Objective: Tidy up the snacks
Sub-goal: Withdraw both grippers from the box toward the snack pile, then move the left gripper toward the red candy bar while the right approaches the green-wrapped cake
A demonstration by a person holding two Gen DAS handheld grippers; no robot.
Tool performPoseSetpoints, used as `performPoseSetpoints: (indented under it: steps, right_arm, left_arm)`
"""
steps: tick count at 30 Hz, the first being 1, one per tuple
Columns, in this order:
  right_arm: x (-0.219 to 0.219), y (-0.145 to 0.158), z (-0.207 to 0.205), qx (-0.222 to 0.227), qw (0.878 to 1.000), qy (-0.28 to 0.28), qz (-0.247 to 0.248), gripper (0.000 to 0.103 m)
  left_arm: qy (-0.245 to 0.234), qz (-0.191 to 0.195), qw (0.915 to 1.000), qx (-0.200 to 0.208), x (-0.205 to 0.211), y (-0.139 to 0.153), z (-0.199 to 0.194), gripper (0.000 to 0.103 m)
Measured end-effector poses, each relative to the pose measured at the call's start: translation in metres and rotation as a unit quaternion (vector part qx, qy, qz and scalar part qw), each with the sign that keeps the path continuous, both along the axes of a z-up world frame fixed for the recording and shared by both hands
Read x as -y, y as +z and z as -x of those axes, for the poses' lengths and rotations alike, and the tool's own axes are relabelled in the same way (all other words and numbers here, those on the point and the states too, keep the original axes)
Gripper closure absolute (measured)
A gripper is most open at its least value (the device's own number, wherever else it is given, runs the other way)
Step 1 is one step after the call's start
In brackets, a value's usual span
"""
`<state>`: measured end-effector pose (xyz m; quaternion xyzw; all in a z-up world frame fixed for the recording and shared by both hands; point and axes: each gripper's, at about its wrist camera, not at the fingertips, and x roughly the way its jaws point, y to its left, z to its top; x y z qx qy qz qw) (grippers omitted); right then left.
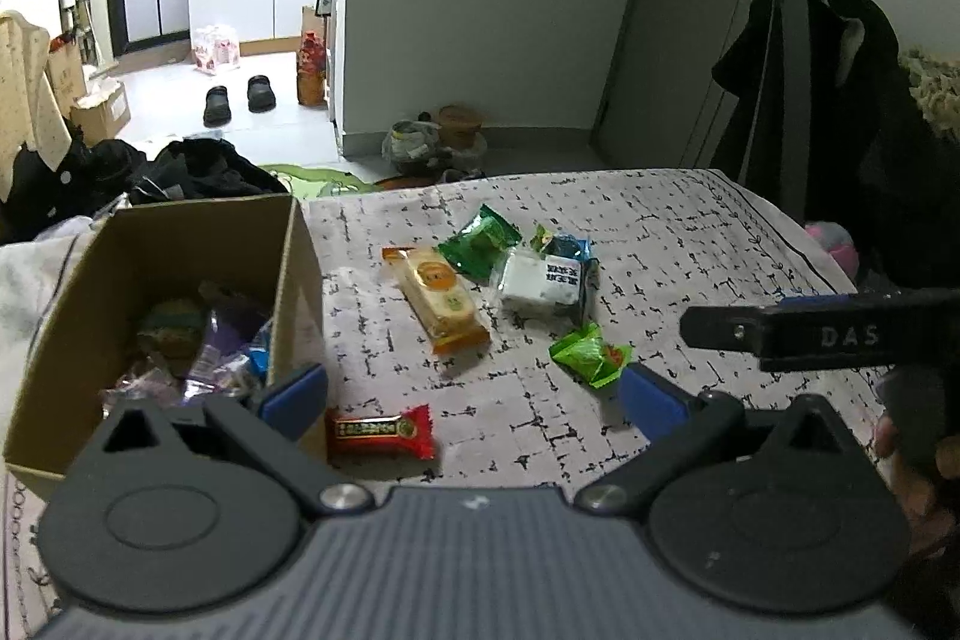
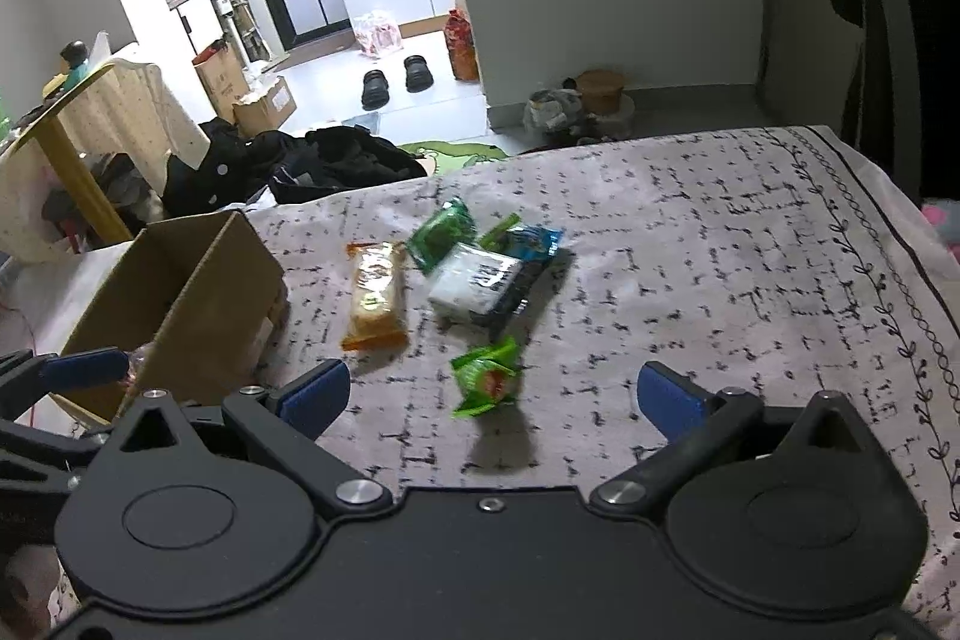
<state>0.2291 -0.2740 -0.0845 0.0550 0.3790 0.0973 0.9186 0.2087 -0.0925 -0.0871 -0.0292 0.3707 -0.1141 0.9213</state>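
Note:
A cardboard box (image 1: 294, 280) (image 2: 198, 298) stands at the left of the patterned cloth and holds several wrapped snacks (image 1: 198, 352). Loose on the cloth lie an orange cake packet (image 1: 441, 298) (image 2: 375, 295), a dark green packet (image 1: 480, 241) (image 2: 441, 232), a white-and-blue packet (image 1: 546, 277) (image 2: 486, 280), a light green packet (image 1: 591, 355) (image 2: 486, 379) and a red candy bar (image 1: 381, 430). My left gripper (image 1: 474, 394) is open and empty above the red bar. My right gripper (image 2: 492, 394) is open and empty just above the light green packet.
The cloth-covered surface (image 2: 720, 250) ends at a far edge, beyond which lie black clothes (image 2: 312, 160), cardboard boxes and shoes on the floor. A dark coat (image 1: 840, 100) hangs at the right. The right gripper's body (image 1: 840, 328) shows at the right of the left wrist view.

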Motion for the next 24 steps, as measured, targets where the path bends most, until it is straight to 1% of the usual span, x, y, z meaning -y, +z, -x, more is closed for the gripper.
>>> performPoseSetpoints:
  steps: [3,5,10,14,16,19,22,24]
  right_arm:
    - [0.008,-0.004,0.000,-0.001,1.000,0.000,0.000,0.000]
    - [0.012,-0.006,-0.002,-0.002,1.000,0.004,-0.003,0.000]
    - [0.017,-0.012,-0.008,-0.007,1.000,0.014,0.003,0.000]
    - [0.022,-0.018,-0.011,-0.013,1.000,0.024,-0.005,0.001]
    - [0.023,-0.021,-0.013,-0.015,1.000,0.027,-0.003,0.001]
    - [0.025,-0.026,-0.016,-0.022,0.999,0.026,-0.006,0.000]
    - [0.026,-0.032,-0.019,-0.029,0.999,0.025,-0.011,0.000]
    - [0.026,-0.034,-0.021,-0.031,0.999,0.027,-0.013,0.000]
  left_arm:
    - [0.002,0.008,1.0000,-0.002,0.001,-0.004,-0.004,0.002]
    - [0.011,0.002,0.9999,-0.004,0.002,-0.008,-0.008,0.005]
    - [0.019,-0.009,0.9997,-0.012,0.008,-0.022,-0.015,0.019]
    - [0.013,-0.035,0.9992,-0.010,0.018,-0.032,-0.017,0.030]
    - [0.013,-0.049,0.9987,-0.011,0.023,-0.038,-0.018,0.038]
    - [0.020,-0.055,0.9980,-0.024,0.025,-0.047,-0.024,0.045]
    - [0.029,-0.063,0.9967,-0.041,0.026,-0.055,-0.028,0.049]
    - [0.034,-0.067,0.9960,-0.047,0.025,-0.058,-0.030,0.050]
